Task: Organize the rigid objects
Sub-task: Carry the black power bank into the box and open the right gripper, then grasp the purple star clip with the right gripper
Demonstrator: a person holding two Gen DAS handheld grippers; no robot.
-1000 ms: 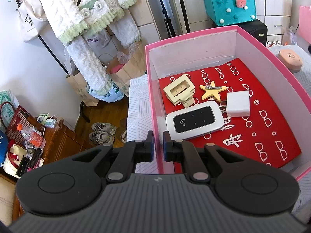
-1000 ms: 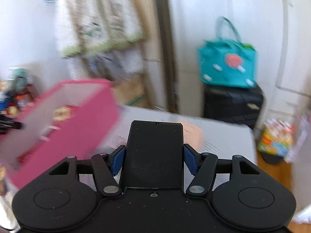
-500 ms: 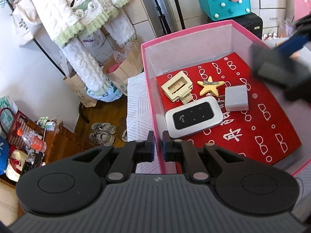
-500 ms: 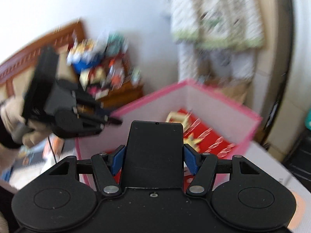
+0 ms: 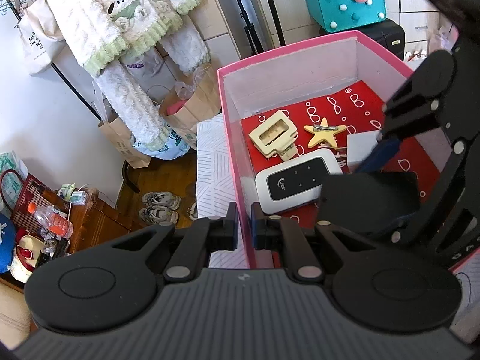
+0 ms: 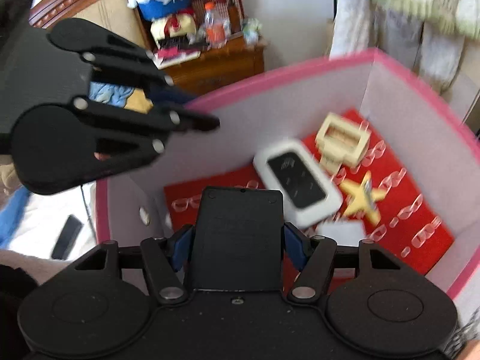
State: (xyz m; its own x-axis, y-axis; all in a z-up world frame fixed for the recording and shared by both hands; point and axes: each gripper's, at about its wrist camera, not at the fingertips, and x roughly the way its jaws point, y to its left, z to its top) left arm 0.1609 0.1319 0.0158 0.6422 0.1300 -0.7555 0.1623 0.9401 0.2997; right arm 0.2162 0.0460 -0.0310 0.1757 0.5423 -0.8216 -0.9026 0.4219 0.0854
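L gripper (image 5: 244, 225): jaws pinched on the near-left wall of the pink box (image 5: 237, 162), one finger outside, one inside; gap betw. the pads is just the wall.
R gripper (image 6: 238, 244): clamped by its blue pads on both long sides of a flat black device (image 6: 240, 237); jaws stand wide around it. Seen from the L cam it comes in from the right, over the box interior.
Black device: held in R gripper, above the near part of the red liner (image 6: 420, 210), inside the box walls; contact w/ liner – can't tell.
White router (image 5: 295, 181): flat on the liner just ahead of the black device, its near-right corner hidden under it in the L view.
Cream clip (image 5: 274, 136): beyond the router, toward the far-left corner, close to the left wall.
Yellow star clip (image 5: 324, 132): right of the cream clip, apart from it.
White charger (image 5: 361, 147): right of the router, partly hidden behind an R gripper finger.
Box edges: pink rim all round, white inner walls; far wall well clear of the contents.
Open room: bare liner on the far-right side beyond the star; R view is motion-blurred.
Outside: patterned white surface (image 5: 210, 162) left of the L gripper, beside the box.
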